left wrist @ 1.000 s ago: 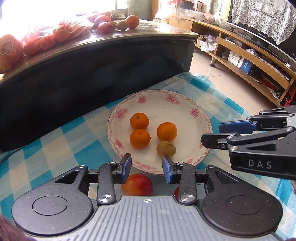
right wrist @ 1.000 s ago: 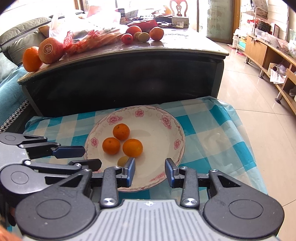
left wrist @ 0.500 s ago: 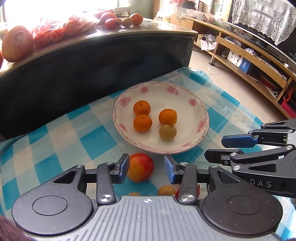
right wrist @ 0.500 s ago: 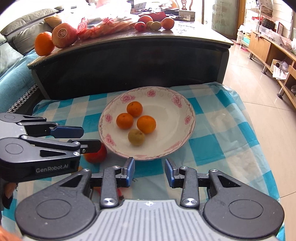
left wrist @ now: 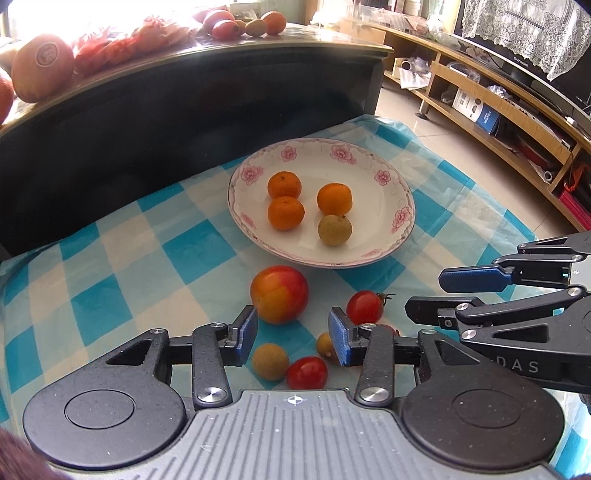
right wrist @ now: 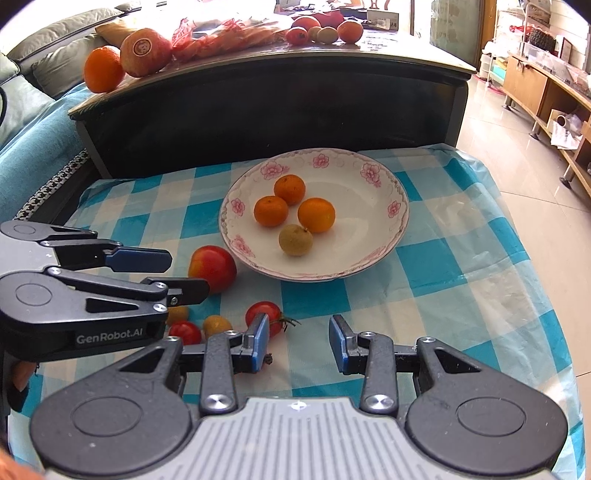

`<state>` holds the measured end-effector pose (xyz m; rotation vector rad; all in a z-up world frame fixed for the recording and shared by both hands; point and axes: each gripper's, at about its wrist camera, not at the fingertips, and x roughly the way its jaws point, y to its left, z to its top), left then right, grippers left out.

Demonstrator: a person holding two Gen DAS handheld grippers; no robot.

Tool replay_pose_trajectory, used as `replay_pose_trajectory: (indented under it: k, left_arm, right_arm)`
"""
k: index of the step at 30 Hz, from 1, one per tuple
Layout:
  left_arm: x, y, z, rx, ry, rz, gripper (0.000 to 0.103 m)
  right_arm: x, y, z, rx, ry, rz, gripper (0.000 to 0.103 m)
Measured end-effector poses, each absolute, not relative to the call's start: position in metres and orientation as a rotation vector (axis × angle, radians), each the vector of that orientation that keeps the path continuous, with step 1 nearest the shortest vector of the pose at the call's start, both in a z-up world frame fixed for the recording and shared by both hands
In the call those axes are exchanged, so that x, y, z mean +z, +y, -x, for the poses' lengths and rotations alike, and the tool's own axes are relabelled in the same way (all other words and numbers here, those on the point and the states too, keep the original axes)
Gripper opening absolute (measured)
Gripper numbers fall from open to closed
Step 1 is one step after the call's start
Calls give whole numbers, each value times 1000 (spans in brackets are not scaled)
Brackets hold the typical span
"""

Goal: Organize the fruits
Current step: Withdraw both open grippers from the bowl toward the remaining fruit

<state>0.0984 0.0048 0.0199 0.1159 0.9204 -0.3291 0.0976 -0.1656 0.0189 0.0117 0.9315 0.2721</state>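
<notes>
A flowered white plate (left wrist: 384,225) (right wrist: 369,236) on the blue checked cloth holds three small oranges (left wrist: 285,212) (right wrist: 316,215) and a tan longan (left wrist: 334,229) (right wrist: 295,240). In front of the plate lie a red-yellow peach (left wrist: 279,293) (right wrist: 212,267), cherry tomatoes (left wrist: 365,307) (right wrist: 263,314) (left wrist: 307,373) and loose longans (left wrist: 269,361) (right wrist: 217,325). My left gripper (left wrist: 292,334) (right wrist: 184,271) is open and empty, just above the loose fruit. My right gripper (right wrist: 299,341) (left wrist: 424,295) is open and empty, to the right of them.
A dark coffee table (right wrist: 273,103) stands behind the cloth, with large oranges (right wrist: 103,68), bagged fruit (right wrist: 221,31) and more fruit on top. A sofa (right wrist: 33,110) is at the left. A wooden TV shelf (left wrist: 498,110) and tiled floor are at the right.
Both grippers have pulled back from the plate toward me and stayed open. The peach, cherry tomatoes and loose longans in front of the plate have come into view.
</notes>
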Motion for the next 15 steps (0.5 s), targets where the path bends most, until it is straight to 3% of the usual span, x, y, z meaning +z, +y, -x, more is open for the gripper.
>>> replay_pose_trajectory:
  k: [15]
  left_arm:
    - [17, 6, -85, -339, 938, -122, 53]
  right_arm:
    - [13, -158, -88, 285, 951, -7, 40]
